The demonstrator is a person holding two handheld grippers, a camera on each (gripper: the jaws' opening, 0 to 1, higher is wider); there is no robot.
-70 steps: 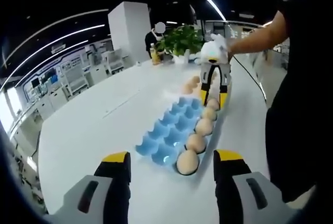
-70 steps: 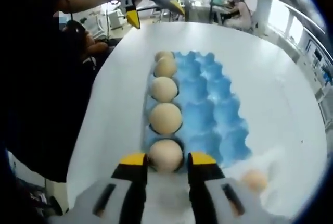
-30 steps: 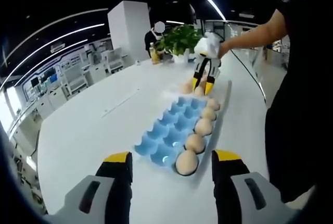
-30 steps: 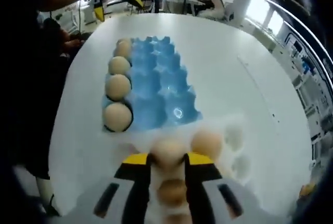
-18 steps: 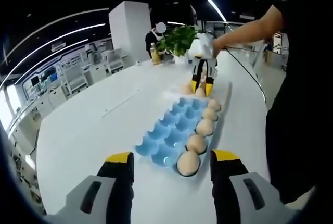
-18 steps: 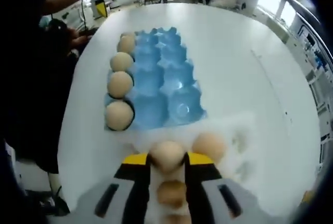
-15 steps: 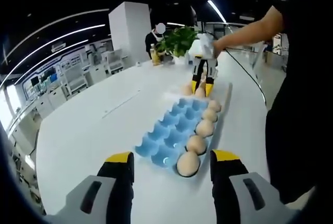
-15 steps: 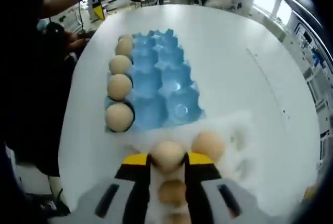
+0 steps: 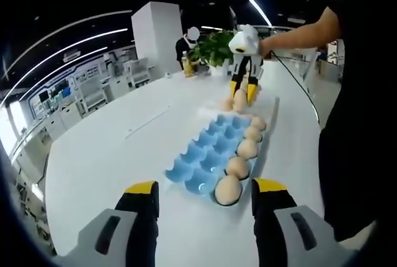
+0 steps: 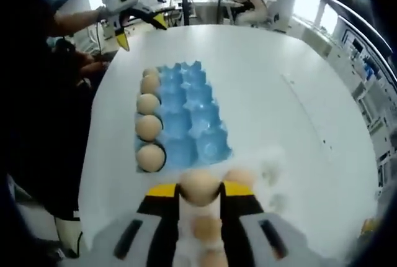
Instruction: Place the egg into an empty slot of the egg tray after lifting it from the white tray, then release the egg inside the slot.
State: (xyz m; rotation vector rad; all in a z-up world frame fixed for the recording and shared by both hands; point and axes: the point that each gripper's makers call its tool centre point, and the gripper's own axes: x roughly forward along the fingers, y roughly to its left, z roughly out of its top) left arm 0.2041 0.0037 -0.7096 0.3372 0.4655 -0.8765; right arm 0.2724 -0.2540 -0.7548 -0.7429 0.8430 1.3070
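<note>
A tan egg (image 10: 200,186) sits between the yellow tips of my right gripper (image 10: 200,190), which is shut on it, just above the white tray (image 10: 276,180). Two more eggs (image 10: 239,179) lie in that tray beside and under the jaws. The blue egg tray (image 10: 192,124) lies just beyond, with a row of several eggs (image 10: 149,127) along its left edge and bare slots to the right. In the left gripper view my left gripper (image 9: 205,187) hangs open over the table, short of the blue egg tray (image 9: 208,155). Past it, the right gripper (image 9: 242,92) holds the egg (image 9: 240,100).
The white table (image 9: 105,155) has free room left of the tray. A person in dark clothes (image 9: 353,124) stands along the right edge. A potted plant (image 9: 214,46) stands at the far end. The left gripper (image 10: 141,31) shows beyond the tray in the right gripper view.
My right gripper closed on an egg in the white tray and has risen with it; the blue tray now looks smaller and farther. The left gripper stayed put.
</note>
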